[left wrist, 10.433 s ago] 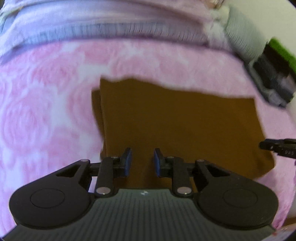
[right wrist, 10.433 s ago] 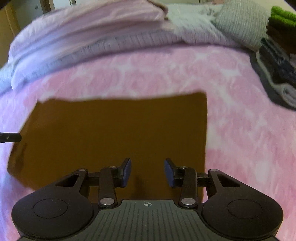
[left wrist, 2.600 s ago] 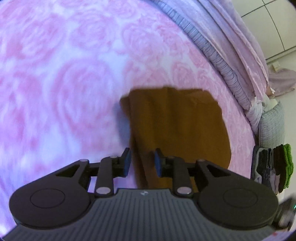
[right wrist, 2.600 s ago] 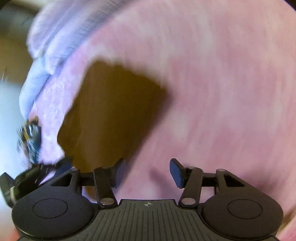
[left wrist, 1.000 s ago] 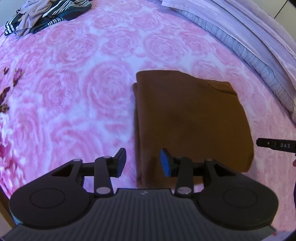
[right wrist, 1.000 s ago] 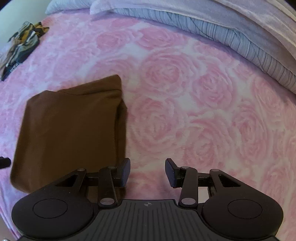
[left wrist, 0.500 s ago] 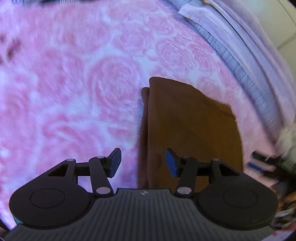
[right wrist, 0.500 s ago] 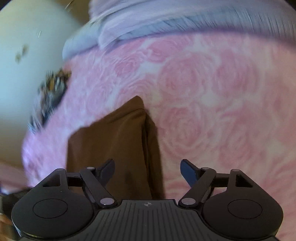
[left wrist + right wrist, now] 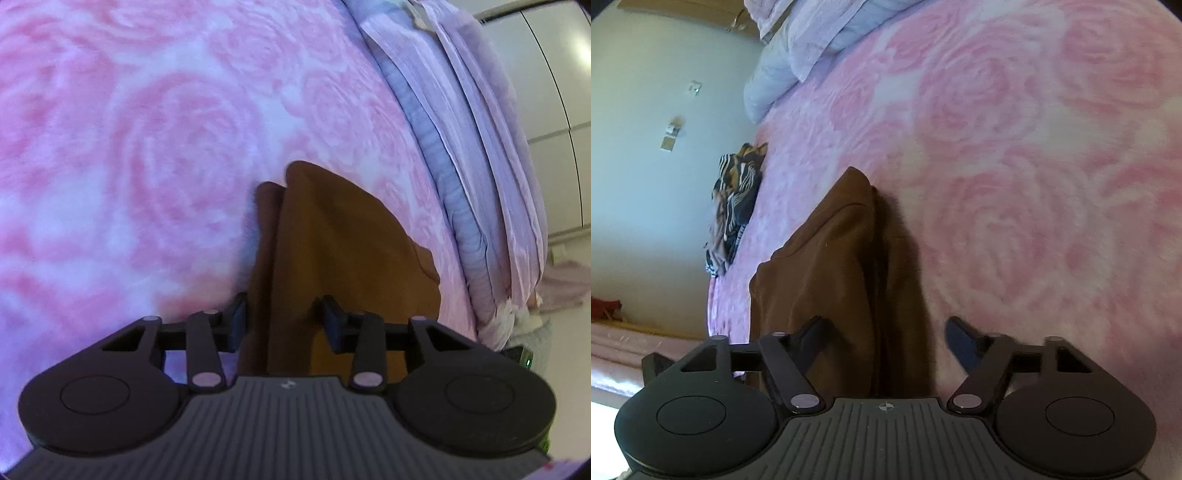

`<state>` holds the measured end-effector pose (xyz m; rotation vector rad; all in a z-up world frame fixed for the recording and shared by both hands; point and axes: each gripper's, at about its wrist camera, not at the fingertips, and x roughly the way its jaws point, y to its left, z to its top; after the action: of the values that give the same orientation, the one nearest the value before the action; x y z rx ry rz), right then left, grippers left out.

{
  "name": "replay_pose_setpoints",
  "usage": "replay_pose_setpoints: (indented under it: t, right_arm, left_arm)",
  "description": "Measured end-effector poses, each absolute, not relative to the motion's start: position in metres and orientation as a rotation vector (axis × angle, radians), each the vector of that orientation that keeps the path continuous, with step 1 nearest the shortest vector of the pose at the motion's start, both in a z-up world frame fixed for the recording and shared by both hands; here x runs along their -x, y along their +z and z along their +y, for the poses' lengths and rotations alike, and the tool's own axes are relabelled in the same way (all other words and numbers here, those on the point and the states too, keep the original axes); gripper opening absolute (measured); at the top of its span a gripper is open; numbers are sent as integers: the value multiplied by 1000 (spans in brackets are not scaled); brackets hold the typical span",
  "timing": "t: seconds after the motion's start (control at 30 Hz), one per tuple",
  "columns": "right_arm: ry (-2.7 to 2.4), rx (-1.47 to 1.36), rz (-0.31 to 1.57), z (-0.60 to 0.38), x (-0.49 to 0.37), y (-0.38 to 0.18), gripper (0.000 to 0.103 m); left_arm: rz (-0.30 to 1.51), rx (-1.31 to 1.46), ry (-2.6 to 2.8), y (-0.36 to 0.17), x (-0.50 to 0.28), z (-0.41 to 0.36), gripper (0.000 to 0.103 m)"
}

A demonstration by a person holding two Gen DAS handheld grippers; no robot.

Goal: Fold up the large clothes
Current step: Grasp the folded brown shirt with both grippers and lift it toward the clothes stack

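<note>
Lying folded on the pink rose-patterned blanket [image 9: 155, 155], the brown garment [image 9: 332, 236] reaches in under both grippers. Left wrist view: stacked folded edges sit on the garment's left side, and these layers pass between the jaws of the left gripper [image 9: 283, 320]. Jaws have just been closing; a gap shows at the right pad, but whether the left pad touches the fabric edge I cannot tell — no clear pinch. Only this view shows the lavender quilt [image 9: 491, 155] rolled along the blanket's right border, and white cupboard doors [image 9: 554, 66] behind it.

Right wrist view: the same garment, stacked edges now on its right. The right gripper [image 9: 884, 334] is spread wide, jaws just eased inward a little, both pads clear of the cloth; the garment's edge lies between them. Only this view shows a striped pile of clothes [image 9: 733, 206] at the blanket's left edge, well apart from the garment, a pale wall [image 9: 657, 147] beyond, and pale bedding [image 9: 798, 44] at top.

Each gripper body hides the garment's near end.
</note>
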<state>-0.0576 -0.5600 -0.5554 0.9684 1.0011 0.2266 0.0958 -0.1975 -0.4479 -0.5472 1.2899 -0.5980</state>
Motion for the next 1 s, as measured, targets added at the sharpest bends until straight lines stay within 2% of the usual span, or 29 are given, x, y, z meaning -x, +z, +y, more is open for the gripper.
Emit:
replay_pose_setpoints:
  t: [0.07,0.1,0.13,0.2,0.27,0.57,0.8,1.0]
  right_arm:
    - [239,-984,990,-559,53,-558,62]
    - [251,-991,979,-558,52,-559,54]
    - [260,-1021,986,-556,50,-563,31]
    - [238,-1036,970,-550,51,-564,28]
    - [201,-1026,939,-545,57,-557,24]
    - [9,-1104,783,-522,140,-487,20]
    - [-168,-1194,663,-514,250,-393,20]
    - [-330,-1227,538,-543,356,-309,20]
  left_arm:
    - [1290,559,-618,-453,-101,-204,30]
    - [1287,557,-631,-455,-103,-207,26]
    - [1288,551,-642,-456,-105,-209,23]
    - [1284,519,-672,-454,-107,-213,13]
    - [1265,483,-695,-449,-106,-215,10]
    - [1181,288,-850,-378,-76,-232,8]
    - [1217,191,-1012,-281,-21,-260,8]
    - [1216,99,-1192,-208,51,-334,8]
